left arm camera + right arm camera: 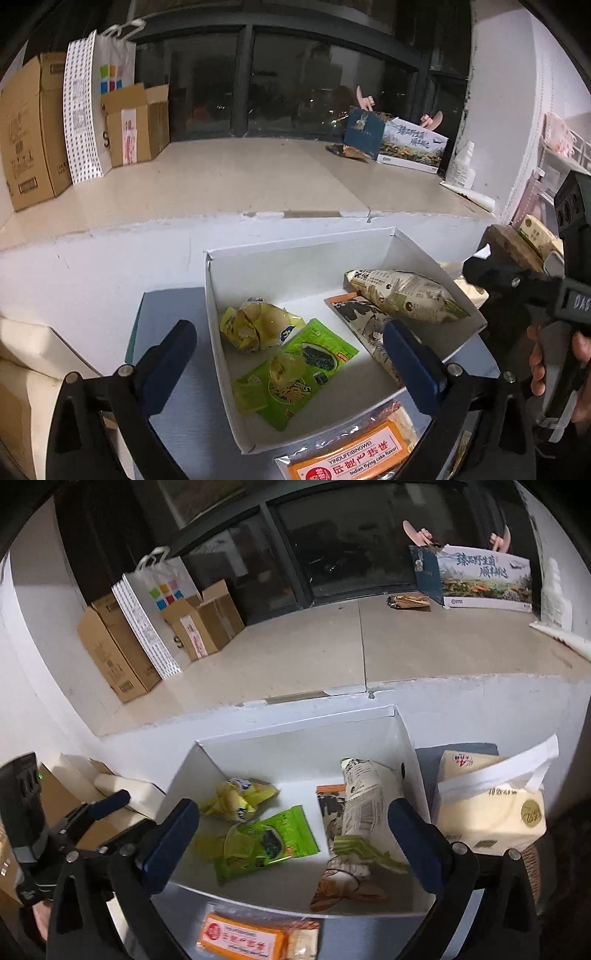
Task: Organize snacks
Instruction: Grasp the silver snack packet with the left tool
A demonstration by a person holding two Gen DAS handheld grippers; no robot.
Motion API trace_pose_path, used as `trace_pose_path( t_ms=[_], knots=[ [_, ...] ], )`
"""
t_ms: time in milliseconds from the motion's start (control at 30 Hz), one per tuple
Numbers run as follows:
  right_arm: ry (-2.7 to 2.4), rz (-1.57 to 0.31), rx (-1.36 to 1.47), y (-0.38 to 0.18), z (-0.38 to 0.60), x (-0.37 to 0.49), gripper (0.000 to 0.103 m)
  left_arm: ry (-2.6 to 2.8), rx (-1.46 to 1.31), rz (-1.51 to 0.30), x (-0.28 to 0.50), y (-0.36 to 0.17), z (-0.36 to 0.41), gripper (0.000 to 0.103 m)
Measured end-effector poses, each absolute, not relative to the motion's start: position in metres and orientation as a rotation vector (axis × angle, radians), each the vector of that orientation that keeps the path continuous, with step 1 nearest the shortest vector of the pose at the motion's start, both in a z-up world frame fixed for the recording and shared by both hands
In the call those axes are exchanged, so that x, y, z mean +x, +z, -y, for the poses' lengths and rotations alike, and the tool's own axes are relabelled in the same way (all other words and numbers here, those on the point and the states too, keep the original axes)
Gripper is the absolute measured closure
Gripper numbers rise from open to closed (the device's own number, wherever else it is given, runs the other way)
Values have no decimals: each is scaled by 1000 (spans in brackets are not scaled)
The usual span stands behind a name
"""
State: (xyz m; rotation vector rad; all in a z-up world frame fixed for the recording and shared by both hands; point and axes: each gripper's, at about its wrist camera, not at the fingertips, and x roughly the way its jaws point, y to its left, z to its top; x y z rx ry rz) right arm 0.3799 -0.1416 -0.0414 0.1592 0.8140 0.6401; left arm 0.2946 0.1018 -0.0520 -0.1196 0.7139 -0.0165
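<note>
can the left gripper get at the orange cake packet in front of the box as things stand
Probably yes. The orange cake packet lies flat outside the white box, just below the open, empty left gripper, with nothing on top of it. Its flatness may make pinching awkward.

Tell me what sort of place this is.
Probably a home or small office corner used for storage, seen at night. A dark window sits above a wide ledge stacked with cardboard boxes and a paper shopping bag, and a white box holds snack packets.
</note>
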Motion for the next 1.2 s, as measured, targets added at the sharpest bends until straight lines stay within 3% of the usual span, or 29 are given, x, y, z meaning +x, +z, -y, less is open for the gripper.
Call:
trace_pose_path(
  t_ms=[400, 733, 900, 1200],
  knots=[
    [826, -745, 308, -21, 201, 291, 0, -153, -58, -630, 177, -27, -84, 0],
    [805, -714, 183, -63, 241, 175, 0, -242, -134, -733, 81, -82, -69, 0],
    [755, -700, 118, -79, 258, 133, 0, -315, -105, -822, 81, -112, -46, 0],
    [696, -651, 17, -82, 275, 96, 0, -344, -31, -1016, 150, -166, -14, 0]
  ],
)
